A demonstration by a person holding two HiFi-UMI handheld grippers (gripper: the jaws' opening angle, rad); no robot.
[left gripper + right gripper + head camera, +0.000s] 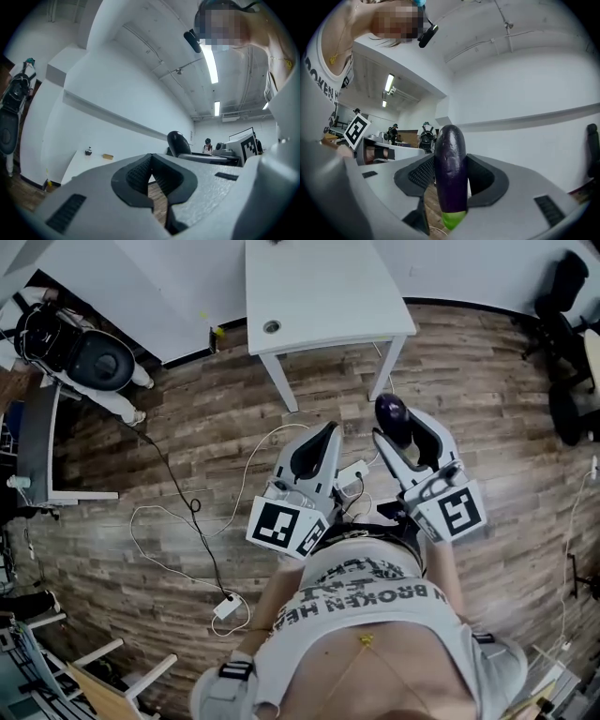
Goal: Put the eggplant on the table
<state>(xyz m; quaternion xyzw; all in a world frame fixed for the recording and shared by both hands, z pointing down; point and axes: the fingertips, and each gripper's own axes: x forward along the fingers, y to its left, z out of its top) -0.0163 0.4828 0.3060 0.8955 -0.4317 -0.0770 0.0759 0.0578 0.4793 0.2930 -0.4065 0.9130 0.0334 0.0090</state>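
The right gripper [405, 435] clamps the eggplant [450, 168] upright. Its own view shows the purple body between the pads and a green stem end hanging below. The head view shows only the dark top, over the floor [187, 427] just short of the desk's [319, 287] near edge. The left gripper [151, 165] has its jaws together, empty. The floor is wood plank, the walls white, with strip lights [209, 63] overhead.

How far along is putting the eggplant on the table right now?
Done: the dark purple eggplant is picked up. In hand: the right gripper clamps it above the wooden floor, short of the white rectangular table. Left: reach the table and set it down. The left gripper is shut, empty.
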